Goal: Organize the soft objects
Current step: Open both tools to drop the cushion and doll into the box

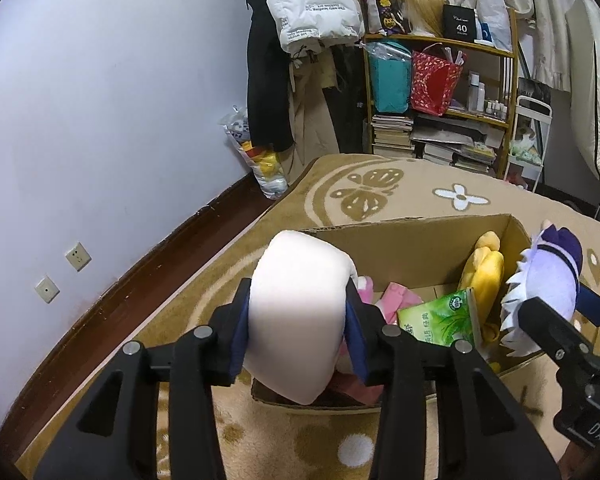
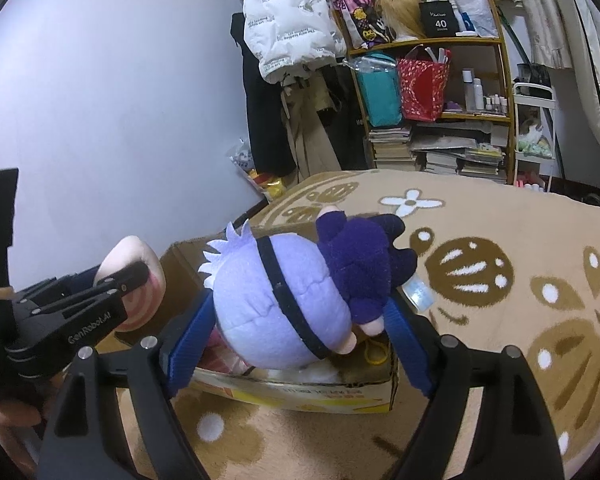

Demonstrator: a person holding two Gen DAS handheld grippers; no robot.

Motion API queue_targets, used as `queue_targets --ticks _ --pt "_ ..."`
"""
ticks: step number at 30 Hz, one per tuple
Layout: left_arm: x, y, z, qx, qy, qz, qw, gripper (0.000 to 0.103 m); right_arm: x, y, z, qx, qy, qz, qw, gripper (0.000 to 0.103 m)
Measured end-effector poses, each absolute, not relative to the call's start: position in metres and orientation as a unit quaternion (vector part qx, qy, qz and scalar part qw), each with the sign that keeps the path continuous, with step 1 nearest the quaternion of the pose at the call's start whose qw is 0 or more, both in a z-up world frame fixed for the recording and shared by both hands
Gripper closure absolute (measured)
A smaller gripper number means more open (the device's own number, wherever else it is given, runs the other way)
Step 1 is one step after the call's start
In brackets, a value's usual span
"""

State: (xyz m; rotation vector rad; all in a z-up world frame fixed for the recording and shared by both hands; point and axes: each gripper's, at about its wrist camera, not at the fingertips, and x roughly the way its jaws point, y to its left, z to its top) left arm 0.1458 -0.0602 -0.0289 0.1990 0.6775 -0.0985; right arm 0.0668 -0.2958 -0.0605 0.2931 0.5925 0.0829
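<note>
My left gripper [image 1: 298, 320] is shut on a pale pink soft cushion [image 1: 300, 312] and holds it above the near left corner of an open cardboard box [image 1: 412, 236]. The cushion also shows in the right wrist view [image 2: 140, 276]. My right gripper [image 2: 300, 320] is shut on a plush doll [image 2: 292, 300] with a lavender head, black band and dark purple body, held over the box [image 2: 300, 390]. The doll also shows in the left wrist view [image 1: 540, 284]. Inside the box lie a yellow plush [image 1: 484, 268], pink soft items [image 1: 396, 300] and a green tissue pack [image 1: 440, 320].
The box stands on a beige patterned rug [image 1: 380, 188]. A wooden shelf [image 1: 440, 80] with bags, books and bottles stands at the back. Coats [image 1: 312, 4] hang beside it. A plastic bag of toys [image 1: 260, 160] leans at the wall. A bed quilt [image 1: 596, 80] hangs on the right.
</note>
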Motion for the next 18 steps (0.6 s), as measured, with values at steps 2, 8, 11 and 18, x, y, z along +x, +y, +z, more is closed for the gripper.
queue_targets --ticks 2,8,11,18 --pt "0.1456 -0.0599 -0.0285 0.097 0.332 -0.047 0.937 0.058 0.0687 -0.2947 -0.0632 0.143 0.299 0.043 0.943 0.014" --pt "0.1431 -0.0573 -0.0255 0.095 0.327 -0.05 0.939 0.055 0.0694 -0.2893 -0.0653 0.123 0.31 0.042 0.942 0.013" --pt "0.1387 -0.0589 -0.0216 0.101 0.312 -0.045 0.943 0.046 0.0688 -0.289 -0.0652 0.121 0.311 0.04 0.942 0.013" --pt "0.139 -0.0618 -0.0197 0.107 0.311 -0.042 0.943 0.031 0.0685 -0.2921 -0.0637 0.126 0.316 0.036 0.94 0.012"
